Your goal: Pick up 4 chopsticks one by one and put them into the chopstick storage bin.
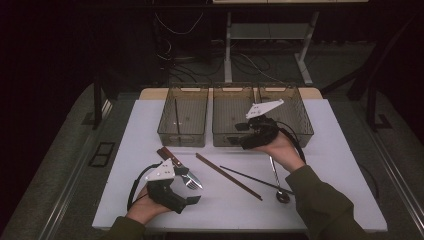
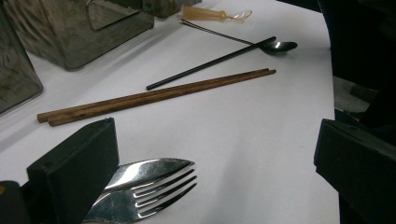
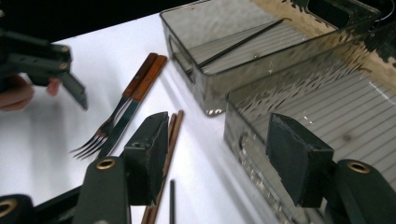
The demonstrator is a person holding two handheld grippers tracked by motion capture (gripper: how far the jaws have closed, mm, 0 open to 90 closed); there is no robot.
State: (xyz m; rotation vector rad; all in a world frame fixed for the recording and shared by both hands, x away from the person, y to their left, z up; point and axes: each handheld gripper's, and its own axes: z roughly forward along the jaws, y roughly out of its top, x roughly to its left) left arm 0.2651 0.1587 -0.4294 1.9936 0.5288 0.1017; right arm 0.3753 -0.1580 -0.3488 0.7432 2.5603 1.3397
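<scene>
White table top (image 1: 345, 165) under dim light, grey floor around it, darkness beyond. Nearest the front edge, at the left: left hand (image 1: 142, 210) and left gripper (image 1: 192, 192), jaws apart with nothing between them, hanging just over the tips of a fork (image 1: 191, 182) and a knife (image 1: 175, 162). One fork, one knife – lying side by side and touching, wooden handles pointing toward the far left, metal ends under the black jaws. From the left gripper view, fork tines (image 2: 159, 191) right beside one jaw, knife blade (image 2: 149, 169) pressed along them.

Toward the middle: two brown chopsticks (image 1: 227, 176) lying together as a pair, slanting from upper left to lower right. Just to the right, one thin black chopstick (image 1: 250, 179), apart from the brown pair, running toward a spoon (image 1: 278, 182) with its bowl near the front and its handle reaching back under the right hand (image 1: 282, 149).

Further back: right gripper (image 1: 239, 134), jaws standing apart and gripping nothing, low at the near wall of the middle bin. From the right gripper view, the jaws straddle that wall (image 3: 243, 135) without pressing on it.

At the far edge – three clear smoky bins in a row: left bin (image 1: 183, 135) holding one black chopstick (image 1: 176, 116), middle bin (image 1: 222, 136), right bin (image 1: 302, 131). Behind the table, white desk legs (image 1: 228, 50) and loose cables on the floor.
</scene>
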